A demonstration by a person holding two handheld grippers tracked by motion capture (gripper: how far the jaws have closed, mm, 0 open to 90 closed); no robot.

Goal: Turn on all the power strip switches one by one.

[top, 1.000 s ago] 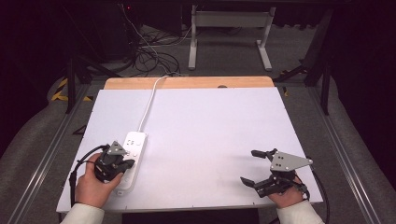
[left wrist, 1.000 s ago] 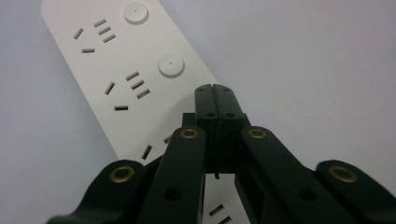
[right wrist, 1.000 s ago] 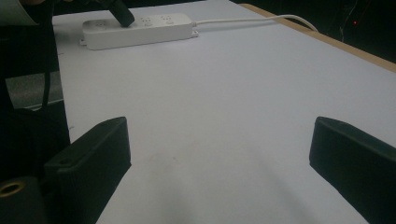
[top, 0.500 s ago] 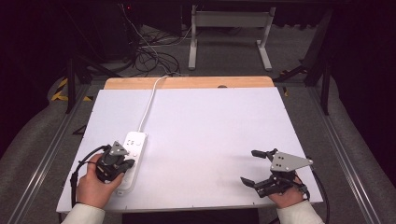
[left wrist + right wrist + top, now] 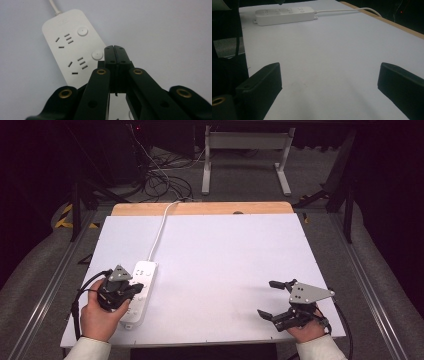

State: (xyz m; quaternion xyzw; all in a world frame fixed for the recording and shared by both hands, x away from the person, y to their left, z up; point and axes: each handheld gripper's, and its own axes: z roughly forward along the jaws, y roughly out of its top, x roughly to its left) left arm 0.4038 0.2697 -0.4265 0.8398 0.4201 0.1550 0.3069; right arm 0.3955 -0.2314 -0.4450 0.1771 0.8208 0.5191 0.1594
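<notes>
A white power strip [image 5: 143,276] lies on the left part of the white table top [image 5: 225,255], with its cable [image 5: 159,232] running off to the far edge. My left gripper [image 5: 133,290] is over the strip's near half, held in a hand. In the left gripper view its jaws [image 5: 115,50] are shut with nothing between them, and the tips sit just beside a round button [image 5: 97,54] on the strip [image 5: 72,47]. I cannot tell whether they touch it. My right gripper [image 5: 269,299] rests at the front right, open and empty [image 5: 329,82].
The strip [image 5: 284,13] has several sockets, each with a round button. A wooden strip [image 5: 200,209] borders the table's far edge. Cables and a desk frame [image 5: 245,155] lie on the dark floor beyond. Metal rails [image 5: 55,280] run along both table sides.
My left gripper has edged a little to the left and away over the power strip. The right gripper has stayed where it was.
</notes>
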